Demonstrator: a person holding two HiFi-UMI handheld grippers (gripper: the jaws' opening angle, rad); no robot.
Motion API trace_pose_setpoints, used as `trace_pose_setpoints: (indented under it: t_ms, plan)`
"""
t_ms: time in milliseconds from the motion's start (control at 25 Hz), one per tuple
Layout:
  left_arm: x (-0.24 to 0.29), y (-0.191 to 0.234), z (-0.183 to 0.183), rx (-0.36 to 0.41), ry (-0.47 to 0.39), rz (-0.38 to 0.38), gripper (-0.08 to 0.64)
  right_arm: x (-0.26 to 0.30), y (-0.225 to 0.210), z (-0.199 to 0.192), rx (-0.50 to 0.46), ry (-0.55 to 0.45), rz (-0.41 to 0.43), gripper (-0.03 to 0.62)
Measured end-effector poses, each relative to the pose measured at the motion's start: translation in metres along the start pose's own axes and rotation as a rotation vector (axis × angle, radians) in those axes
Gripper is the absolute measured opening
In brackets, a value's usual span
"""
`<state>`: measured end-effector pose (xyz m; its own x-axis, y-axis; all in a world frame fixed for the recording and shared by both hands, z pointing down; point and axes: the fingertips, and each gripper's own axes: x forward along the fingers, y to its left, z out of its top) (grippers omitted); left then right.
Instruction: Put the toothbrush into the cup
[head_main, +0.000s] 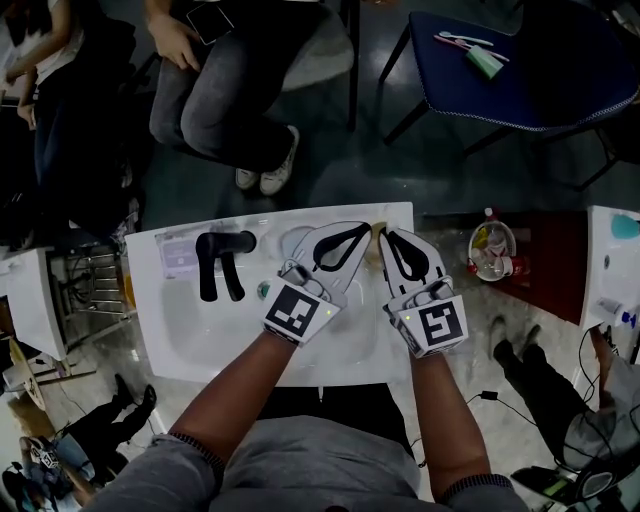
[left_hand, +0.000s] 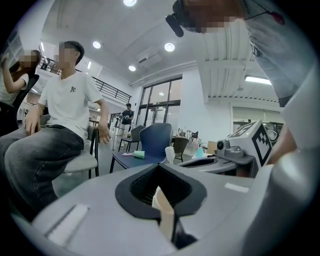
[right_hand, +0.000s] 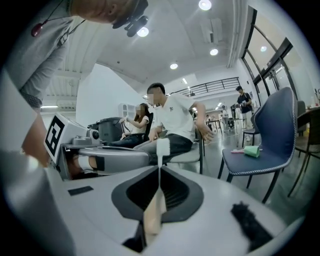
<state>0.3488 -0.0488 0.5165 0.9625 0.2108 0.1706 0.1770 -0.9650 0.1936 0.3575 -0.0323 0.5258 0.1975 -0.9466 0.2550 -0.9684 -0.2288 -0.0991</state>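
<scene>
Over the worktop | our right tool pinches the toothbrush, bristles forward | left tool narrow, jaws together | we judge: carrying; next, align over what looks like the cup, then lower.

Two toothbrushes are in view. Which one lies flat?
The pinkish toothbrush on the blue chair; the beige-handled toothbrush is instead clamped in the right tongs.

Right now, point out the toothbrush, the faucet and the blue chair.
toothbrush (right_hand: 163, 147): right gripper view, white bristle head.
faucet (head_main: 225, 242): head view, black body.
blue chair (head_main: 540, 72): head view, bare seat.
</scene>
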Motion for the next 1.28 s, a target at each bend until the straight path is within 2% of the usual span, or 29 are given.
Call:
trace_pose_setpoints:
  t_ms: [240,360,480,600,880,1120,1280]
  plan:
    - [-0.001,0.000,0.000,0.001,-0.002,0.000,0.007,0.006,0.004,-0.002,-0.033,0.030,0.015,0.020]
    - [-0.002,0.000,0.000,0.016,-0.008,-0.005,0.007,0.006,0.004,-0.004,-0.011,0.034,0.011,0.021]
    - [-0.002,0.000,0.004,0.027,-0.015,-0.005,0.006,0.006,0.001,-0.003,-0.009,0.043,-0.003,0.075]
    - [-0.006,0.000,0.010,0.008,-0.016,0.006,0.007,0.004,0.002,0.003,-0.016,0.035,-0.007,0.075]
    - [-0.022,-0.003,0.032,0.016,-0.040,0.015,0.007,-0.009,0.011,0.035,-0.040,-0.007,0.003,0.075]
    - [-0.046,-0.012,0.064,0.041,-0.070,-0.004,0.008,-0.029,0.028,0.074,-0.070,-0.053,0.006,0.026]
    - [-0.070,-0.030,0.079,0.054,-0.061,-0.036,0.006,-0.054,0.048,0.098,-0.043,-0.071,0.012,0.014]
